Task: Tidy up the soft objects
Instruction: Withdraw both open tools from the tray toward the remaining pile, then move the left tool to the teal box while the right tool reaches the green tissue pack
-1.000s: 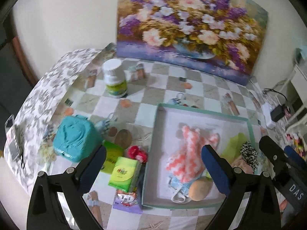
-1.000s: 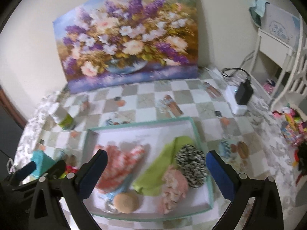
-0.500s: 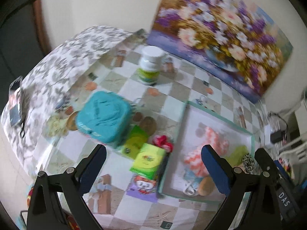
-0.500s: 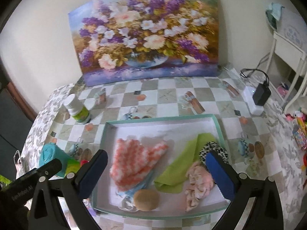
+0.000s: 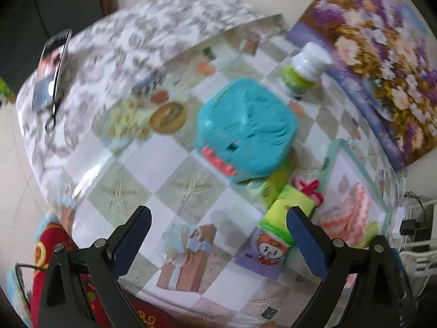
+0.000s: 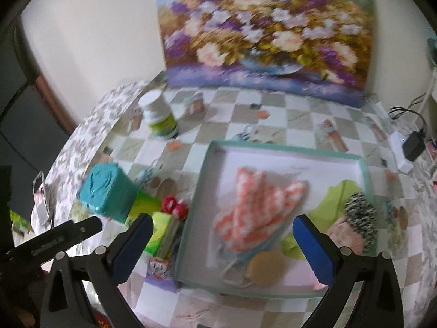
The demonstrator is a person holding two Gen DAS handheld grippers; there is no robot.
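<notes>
A shallow teal-rimmed tray (image 6: pixel 363 175) holds an orange-and-white knitted cloth (image 6: pixel 256 207), a green cloth (image 6: pixel 333 199), a black-and-white scrunchie (image 6: pixel 360 216), a pink scrunchie (image 6: pixel 344 232), a tan sponge (image 6: pixel 266 268) and a face mask. Left of the tray lie a green tissue pack (image 5: pixel 286 216), a red bow (image 5: pixel 308 188) and a teal box (image 5: pixel 245 128). My left gripper (image 5: pixel 218 243) is open and empty above the table's near-left edge. My right gripper (image 6: pixel 218 248) is open and empty above the tray's front left.
A white-capped green bottle (image 6: pixel 159 116) stands at the back left. A flower painting (image 6: pixel 267 35) leans on the wall. A phone (image 5: pixel 50 68) lies on the floral cloth at far left. A charger and power strip (image 6: pixel 407 147) sit at the right edge.
My left gripper has swung left and pulled back, so the teal box now sits in mid-view. My right gripper has turned left over the tray. Both stay open.
</notes>
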